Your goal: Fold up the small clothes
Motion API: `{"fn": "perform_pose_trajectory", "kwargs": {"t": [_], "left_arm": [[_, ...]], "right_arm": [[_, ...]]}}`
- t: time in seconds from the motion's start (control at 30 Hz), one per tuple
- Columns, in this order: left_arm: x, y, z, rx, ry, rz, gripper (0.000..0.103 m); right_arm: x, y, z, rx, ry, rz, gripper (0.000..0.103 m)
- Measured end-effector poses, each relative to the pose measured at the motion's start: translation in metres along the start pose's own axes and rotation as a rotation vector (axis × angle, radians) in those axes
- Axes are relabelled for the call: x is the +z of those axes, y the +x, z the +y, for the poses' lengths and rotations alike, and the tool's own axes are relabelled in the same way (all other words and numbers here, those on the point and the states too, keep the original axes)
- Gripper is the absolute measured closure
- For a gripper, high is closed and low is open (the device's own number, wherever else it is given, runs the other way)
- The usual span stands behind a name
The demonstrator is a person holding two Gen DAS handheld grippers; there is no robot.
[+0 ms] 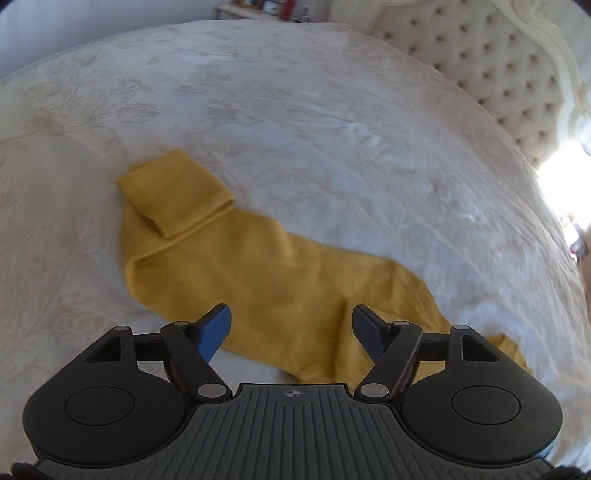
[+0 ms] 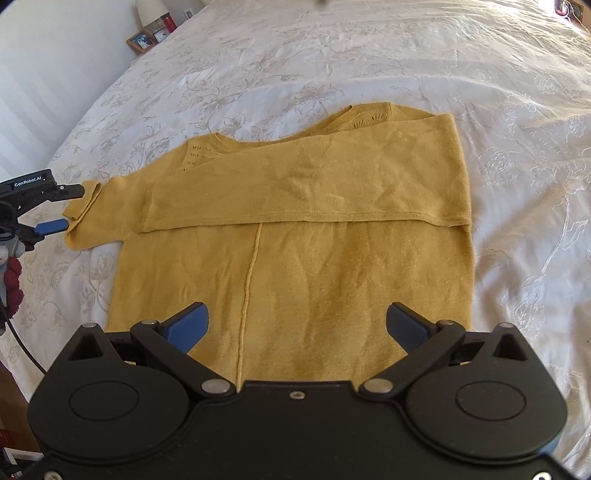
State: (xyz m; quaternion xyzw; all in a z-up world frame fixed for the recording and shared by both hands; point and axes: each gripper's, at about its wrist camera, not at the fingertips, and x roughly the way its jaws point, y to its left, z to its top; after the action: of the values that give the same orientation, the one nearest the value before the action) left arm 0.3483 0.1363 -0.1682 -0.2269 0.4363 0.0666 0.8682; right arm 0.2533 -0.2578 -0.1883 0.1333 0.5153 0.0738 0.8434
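A mustard yellow knit sweater (image 2: 295,266) lies flat on the white bedspread (image 2: 369,55). One sleeve (image 2: 306,184) is folded across the body. The other sleeve (image 1: 240,266) stretches out to the left, its cuff (image 1: 177,192) turned back. My left gripper (image 1: 291,328) is open, its fingers straddling that sleeve just above it; it also shows in the right wrist view (image 2: 70,206) at the cuff end. My right gripper (image 2: 297,325) is open and empty over the sweater's lower body near the hem.
A tufted headboard (image 1: 509,74) stands at the bed's far side. A nightstand with photo frames, a clock and a lamp (image 2: 155,29) stands beyond the bed's far left corner. A cable (image 2: 22,347) hangs at the left.
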Motion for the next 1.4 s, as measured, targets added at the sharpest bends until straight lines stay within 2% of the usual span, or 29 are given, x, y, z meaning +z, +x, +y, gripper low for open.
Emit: {"fn": "perform_pose_trajectory", "kwargs": {"t": [0.13, 0.27, 0.5, 0.63, 0.7, 0.77, 0.8, 0.83, 0.87, 0.97, 1.03, 1.13, 1.33, 1.4], "left_arm": [[0.037, 0.01, 0.046, 0.016, -0.114, -0.034, 0.032], [0.061, 0.027, 0.076, 0.016, -0.183, -0.042, 0.032], [0.076, 0.063, 0.104, -0.043, -0.302, 0.002, 0.032], [0.079, 0.076, 0.117, -0.079, -0.375, 0.006, 0.033], [0.079, 0.079, 0.122, -0.084, -0.402, 0.016, 0.044], [0.079, 0.079, 0.125, -0.06, -0.423, 0.022, 0.079], [0.079, 0.078, 0.126, -0.052, -0.425, 0.022, 0.089], [0.079, 0.077, 0.126, -0.064, -0.42, 0.022, 0.096], [0.08, 0.075, 0.125, -0.085, -0.409, 0.02, 0.096], [0.086, 0.061, 0.11, -0.086, -0.335, 0.001, 0.097], [0.09, 0.048, 0.095, -0.122, -0.294, -0.012, 0.097], [0.098, 0.026, 0.064, -0.198, -0.221, -0.031, 0.097], [0.108, -0.029, -0.024, -0.377, 0.0, -0.051, 0.097], [0.106, -0.042, -0.052, -0.438, 0.046, -0.044, 0.097]], "right_arm": [[0.008, 0.012, 0.024, -0.002, -0.001, 0.007, 0.001], [0.018, 0.022, 0.047, 0.005, -0.016, 0.005, 0.001], [0.032, 0.037, 0.078, 0.006, -0.092, 0.015, 0.001], [0.036, 0.039, 0.083, 0.004, -0.112, 0.022, 0.001], [0.037, 0.039, 0.083, 0.0, -0.118, 0.026, 0.001], [0.037, 0.038, 0.082, -0.003, -0.121, 0.028, 0.001], [0.036, 0.038, 0.081, -0.003, -0.121, 0.029, 0.001], [0.036, 0.037, 0.08, -0.004, -0.12, 0.031, 0.001], [0.035, 0.037, 0.078, -0.004, -0.12, 0.032, 0.001], [0.031, 0.033, 0.072, -0.003, -0.111, 0.029, 0.001], [0.029, 0.032, 0.069, 0.003, -0.105, 0.028, 0.001], [0.024, 0.03, 0.064, 0.013, -0.104, 0.026, 0.001], [0.014, 0.02, 0.05, 0.042, -0.083, 0.005, 0.001], [0.011, 0.017, 0.044, 0.047, -0.073, -0.003, 0.001]]}}
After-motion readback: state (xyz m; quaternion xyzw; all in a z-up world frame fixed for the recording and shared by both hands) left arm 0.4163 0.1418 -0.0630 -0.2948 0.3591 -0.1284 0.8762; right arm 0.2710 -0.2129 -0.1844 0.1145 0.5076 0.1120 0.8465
